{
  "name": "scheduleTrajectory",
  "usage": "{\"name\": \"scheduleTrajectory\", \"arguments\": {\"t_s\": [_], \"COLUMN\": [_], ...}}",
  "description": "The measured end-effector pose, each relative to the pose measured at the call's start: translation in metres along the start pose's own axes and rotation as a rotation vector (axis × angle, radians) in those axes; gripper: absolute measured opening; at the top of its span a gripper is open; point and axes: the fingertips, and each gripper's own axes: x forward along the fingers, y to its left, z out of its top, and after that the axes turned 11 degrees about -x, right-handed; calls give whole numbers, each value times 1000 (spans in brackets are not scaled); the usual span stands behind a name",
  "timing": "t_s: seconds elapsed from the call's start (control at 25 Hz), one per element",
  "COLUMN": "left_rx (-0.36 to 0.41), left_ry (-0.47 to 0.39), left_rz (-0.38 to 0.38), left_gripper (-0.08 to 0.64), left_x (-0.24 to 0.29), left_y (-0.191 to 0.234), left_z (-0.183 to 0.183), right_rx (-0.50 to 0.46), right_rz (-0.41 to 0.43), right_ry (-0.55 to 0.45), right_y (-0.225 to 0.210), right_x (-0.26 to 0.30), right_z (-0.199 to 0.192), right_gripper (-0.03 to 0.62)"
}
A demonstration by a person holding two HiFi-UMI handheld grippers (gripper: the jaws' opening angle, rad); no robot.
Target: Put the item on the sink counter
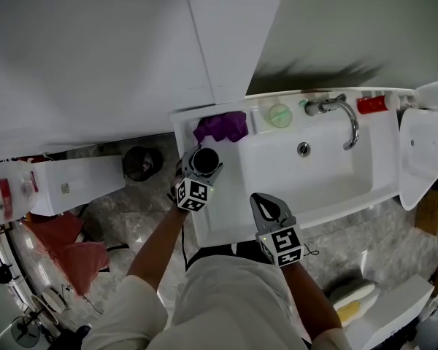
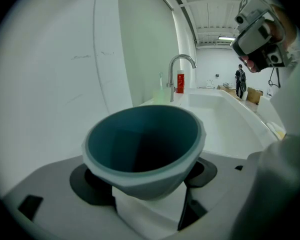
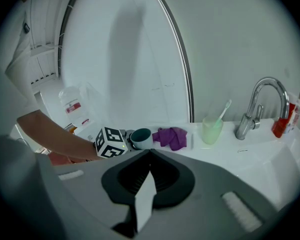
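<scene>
Currently left hand-held gripper clamped on teal cup beside purple cloth; right hand-held gripper jaws together, empty

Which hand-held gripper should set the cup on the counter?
Left hand-held gripper: it holds the cup over the counter beside the purple cloth. The right hand-held gripper is shut, empty, at the sink's front edge.

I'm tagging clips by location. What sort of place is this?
Probably a bathroom or washroom: a white sink with a chrome faucet, and a green tumbler holding a toothbrush beside it.
</scene>
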Motion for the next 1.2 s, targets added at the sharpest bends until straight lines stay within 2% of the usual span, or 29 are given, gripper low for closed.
{"name": "scheduleTrajectory", "arguments": {"t_s": [0.48, 1.0, 1.2], "left_rx": [0, -102, -123], "left_ry": [11, 25, 10], "left_rz": [12, -29, -24], "left_gripper": [382, 448, 451], "left_x": [3, -5, -16], "left_y": [-1, -1, -2], "left_z": [-5, -4, -2], "right_rx": [4, -9, -24], "right_rz": [13, -16, -28], "right_ry": [9, 8, 0], "right_y": [5, 10, 17], "right_x": [7, -5, -13], "right_z": [-5, -3, 1], "right_gripper": [11, 11, 11]}}
